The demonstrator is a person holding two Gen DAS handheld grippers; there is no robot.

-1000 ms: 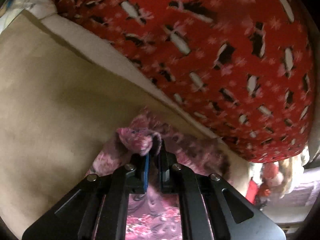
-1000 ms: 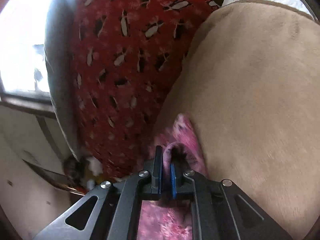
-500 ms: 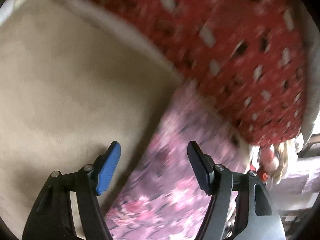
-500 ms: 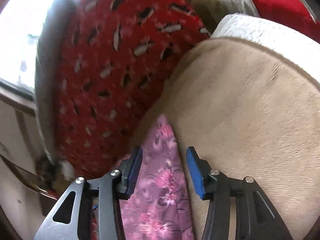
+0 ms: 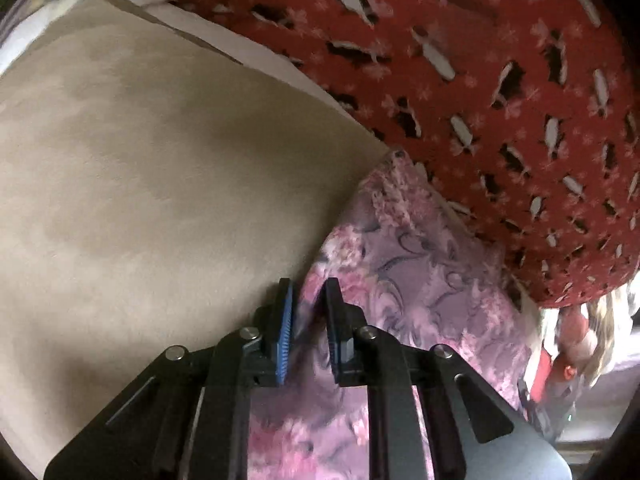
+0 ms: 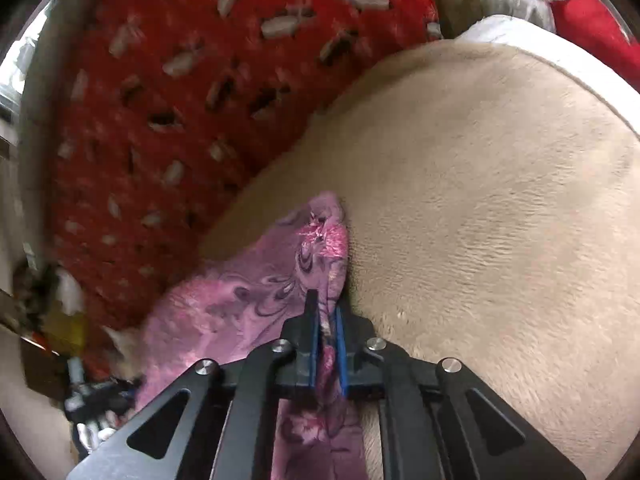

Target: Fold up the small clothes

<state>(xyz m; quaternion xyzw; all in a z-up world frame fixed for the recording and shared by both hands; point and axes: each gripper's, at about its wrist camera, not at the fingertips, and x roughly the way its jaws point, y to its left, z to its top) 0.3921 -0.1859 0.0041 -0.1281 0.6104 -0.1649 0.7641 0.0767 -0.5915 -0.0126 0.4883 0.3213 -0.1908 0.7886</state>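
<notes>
A small pink and purple floral cloth (image 5: 420, 264) lies on a beige plush surface (image 5: 152, 184), against a red patterned blanket (image 5: 480, 80). My left gripper (image 5: 308, 304) straddles the cloth's left edge. Its jaws are closing, with a narrow gap still showing around the fabric. In the right wrist view the same cloth (image 6: 248, 296) runs back under my right gripper (image 6: 324, 316). Those jaws are closing too, and the blue pads pinch a raised fold of its right edge.
The red blanket (image 6: 192, 112) bulges along the cloth's far side. White bedding (image 6: 516, 28) borders the beige surface (image 6: 500, 220). Small cluttered items (image 5: 568, 356) sit past the blanket's end, by a bright window area.
Both grippers let go of the cloth's far corners, opened wide, and drew back along the cloth. Both have now closed in again around its side edges nearer the cameras.
</notes>
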